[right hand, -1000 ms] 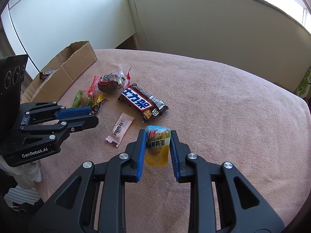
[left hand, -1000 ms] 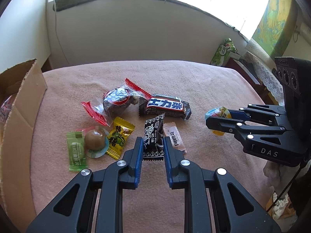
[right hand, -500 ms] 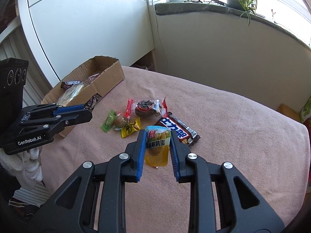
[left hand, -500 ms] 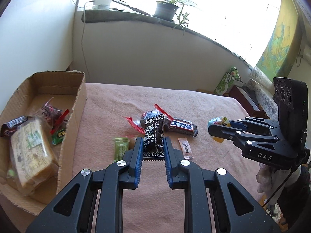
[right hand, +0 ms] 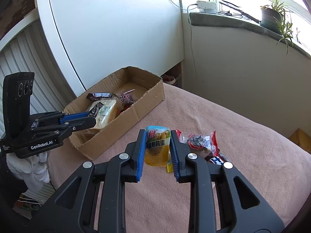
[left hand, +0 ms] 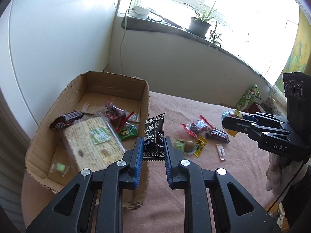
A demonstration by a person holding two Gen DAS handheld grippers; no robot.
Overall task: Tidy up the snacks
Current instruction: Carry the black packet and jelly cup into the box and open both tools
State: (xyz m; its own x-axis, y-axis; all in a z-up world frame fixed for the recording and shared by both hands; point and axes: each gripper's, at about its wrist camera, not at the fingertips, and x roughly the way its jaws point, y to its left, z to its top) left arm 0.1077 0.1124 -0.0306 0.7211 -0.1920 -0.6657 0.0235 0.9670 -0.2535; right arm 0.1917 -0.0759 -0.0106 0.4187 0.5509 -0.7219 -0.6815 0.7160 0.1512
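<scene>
My left gripper [left hand: 152,147] is shut on a black plum-candy packet [left hand: 154,136], held above the right wall of the open cardboard box [left hand: 144,93]. In the right wrist view that gripper [right hand: 91,119] hovers over the box [right hand: 149,97] with the packet [right hand: 95,109] sticking out. My right gripper [right hand: 157,145] is shut on a yellow quail-egg pouch [right hand: 157,145], above the pink cloth just right of the box. The pouch [left hand: 232,114] also shows in the left wrist view at the tip of the right gripper [left hand: 225,121]. The box holds several snacks, among them a large cracker pack [left hand: 91,141].
Loose snacks lie on the pink tablecloth [left hand: 194,174]: a red-ended dark sweet [left hand: 196,126], a chocolate bar [left hand: 218,135], a green candy [left hand: 178,144], a round jelly cup [left hand: 189,145], a yellow candy [left hand: 200,146], a pink stick [left hand: 220,151]. A wall and a windowsill with a plant [left hand: 200,25] stand behind.
Both grippers have risen and swung left toward the box with their snacks still held. The box interior, at first barely visible, now fills the left of the left wrist view.
</scene>
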